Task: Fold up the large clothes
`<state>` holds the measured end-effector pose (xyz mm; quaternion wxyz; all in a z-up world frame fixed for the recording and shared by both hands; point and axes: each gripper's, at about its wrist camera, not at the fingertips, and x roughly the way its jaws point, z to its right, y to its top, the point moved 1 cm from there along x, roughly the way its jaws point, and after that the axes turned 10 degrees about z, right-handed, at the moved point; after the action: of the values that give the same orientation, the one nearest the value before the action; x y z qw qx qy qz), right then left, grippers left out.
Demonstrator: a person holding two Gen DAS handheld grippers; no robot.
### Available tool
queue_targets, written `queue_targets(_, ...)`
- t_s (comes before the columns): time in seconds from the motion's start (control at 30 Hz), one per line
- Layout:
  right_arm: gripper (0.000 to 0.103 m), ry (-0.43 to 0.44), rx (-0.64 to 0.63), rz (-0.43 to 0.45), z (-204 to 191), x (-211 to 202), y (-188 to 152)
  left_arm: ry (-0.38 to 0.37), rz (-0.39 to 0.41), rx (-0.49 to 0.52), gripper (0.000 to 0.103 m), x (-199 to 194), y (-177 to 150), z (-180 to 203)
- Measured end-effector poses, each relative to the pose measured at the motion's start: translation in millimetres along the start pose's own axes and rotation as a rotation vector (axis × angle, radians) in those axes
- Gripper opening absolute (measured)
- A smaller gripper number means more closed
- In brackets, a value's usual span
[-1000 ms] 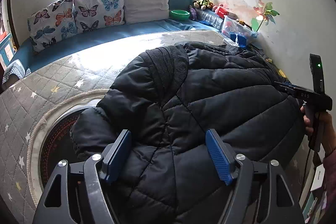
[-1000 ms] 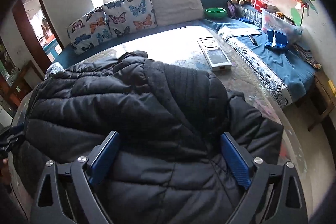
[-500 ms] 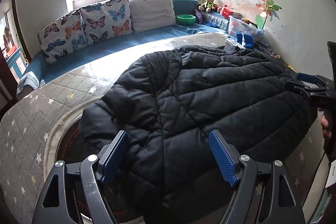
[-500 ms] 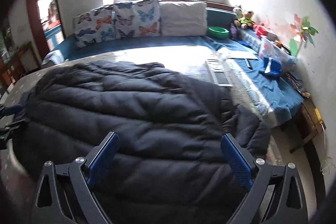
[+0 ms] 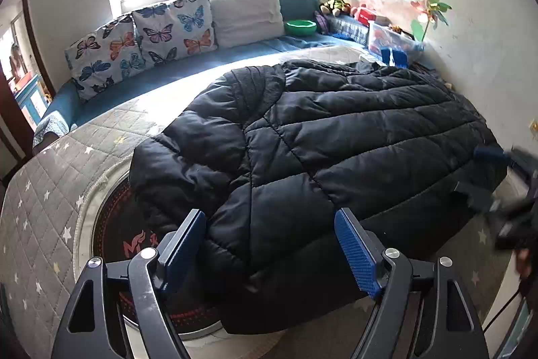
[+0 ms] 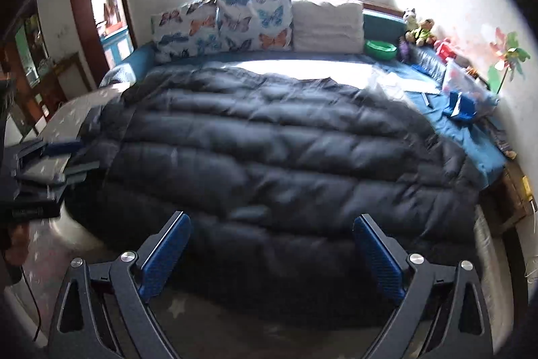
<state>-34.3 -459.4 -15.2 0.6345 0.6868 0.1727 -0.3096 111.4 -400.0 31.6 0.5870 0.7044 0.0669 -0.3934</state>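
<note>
Black puffer jacket (image 5: 336,150) lies spread across the round tabletop (image 5: 50,197), beyond both grippers' empty, wide-apart blue fingers (image 5: 356,253) (image 6: 164,253). Star-quilted cover drapes the tabletop; a blue daybed (image 6: 464,130) with butterfly cushions (image 5: 175,26) lines the window wall.

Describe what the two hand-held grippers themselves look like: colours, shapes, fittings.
The left hand-held gripper and the right hand-held gripper look alike: two black, angular arms with triangular cut-outs, joined by round silver bolts. Each arm ends in a flat, blue, finely ribbed rectangular pad. A thin dark cable hangs below the left one in the right wrist view.
</note>
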Motion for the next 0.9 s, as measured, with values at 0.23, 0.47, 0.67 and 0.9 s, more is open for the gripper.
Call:
queue_targets(0.23, 0.103, -0.074, -0.044, 0.011, -10, 1, -14, 0.01, 0.005, 0.026, 0.084, -6, -10, 1)
queue_targets(0.47, 0.103, -0.105, 0.022, 0.031, -16, 2, -25, 0.014, 0.032, 0.025, 0.086, -5, -15, 1)
queue_targets(0.67, 0.103, -0.115, 0.035, 0.026, -17, -1, -27, 0.008, 0.042, 0.023, 0.087, -7, -20, 0)
queue_targets(0.9, 0.103, -0.179, 0.023, -0.002, -26, -4, -30, 0.003, 0.015, 0.051, 0.103, -10, -27, 2)
